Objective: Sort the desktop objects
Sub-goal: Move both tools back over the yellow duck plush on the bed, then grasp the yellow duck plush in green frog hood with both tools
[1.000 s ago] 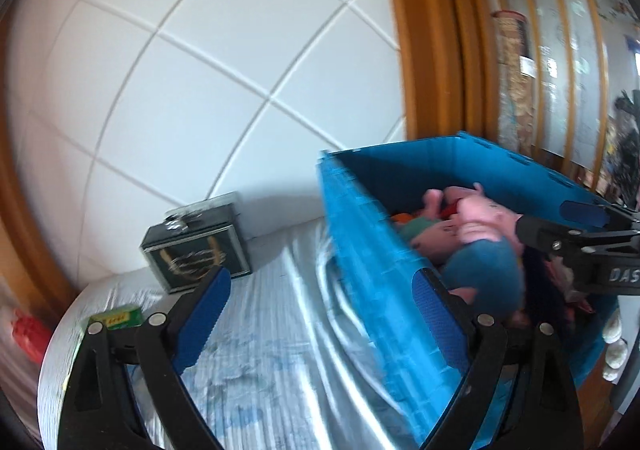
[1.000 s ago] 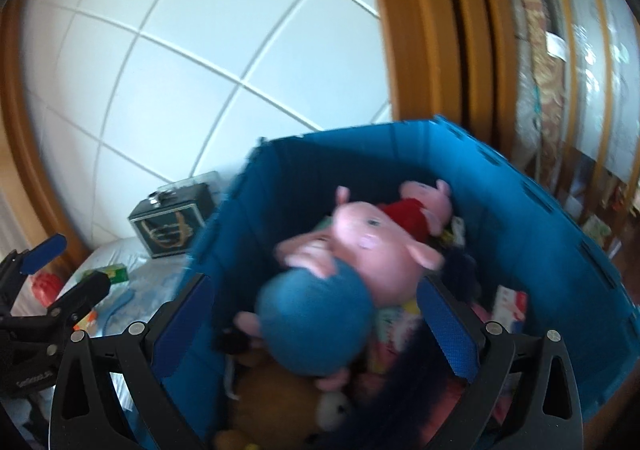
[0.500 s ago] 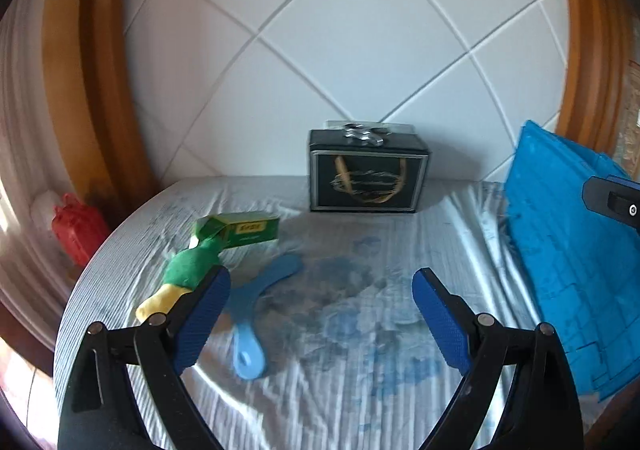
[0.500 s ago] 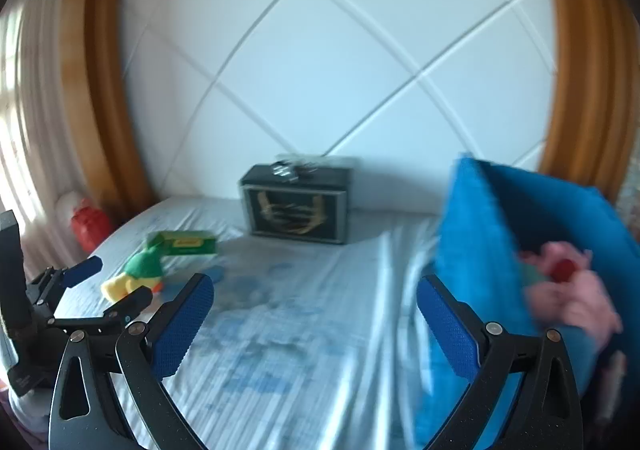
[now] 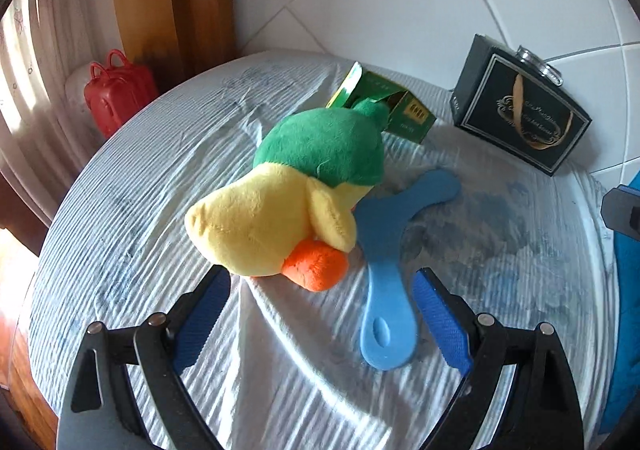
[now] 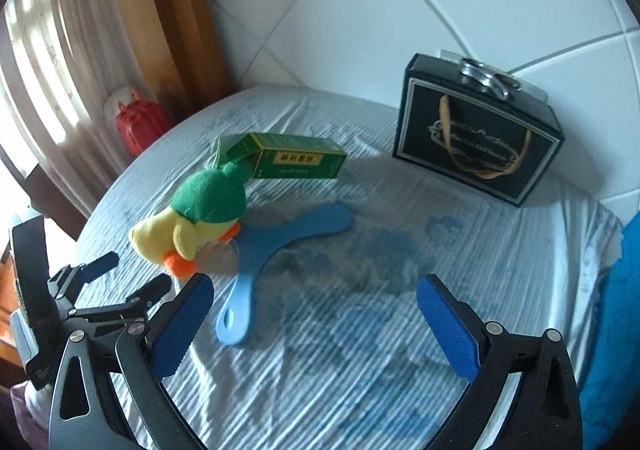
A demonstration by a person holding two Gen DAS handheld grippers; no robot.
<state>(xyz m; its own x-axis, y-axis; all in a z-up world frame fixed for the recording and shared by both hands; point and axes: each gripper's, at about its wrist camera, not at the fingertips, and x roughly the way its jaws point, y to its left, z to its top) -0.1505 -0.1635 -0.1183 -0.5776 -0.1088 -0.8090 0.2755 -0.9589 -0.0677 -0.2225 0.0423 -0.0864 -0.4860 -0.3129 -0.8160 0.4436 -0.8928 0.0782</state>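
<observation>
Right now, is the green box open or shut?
Open. The green box lies on its side with its end flap sticking out beside the duck.

black gripper [image 5: 320,314] — blue pads [image 5: 440,324] (silver screws)

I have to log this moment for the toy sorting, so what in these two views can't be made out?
- Plush duck, both views: face turned away.
- Blue bin, both views: cut off by the right edge, contents unseen.
- Green box, left wrist view: partly behind the duck; print too small.
- Red case: what it stands on is hidden by the table edge.
</observation>
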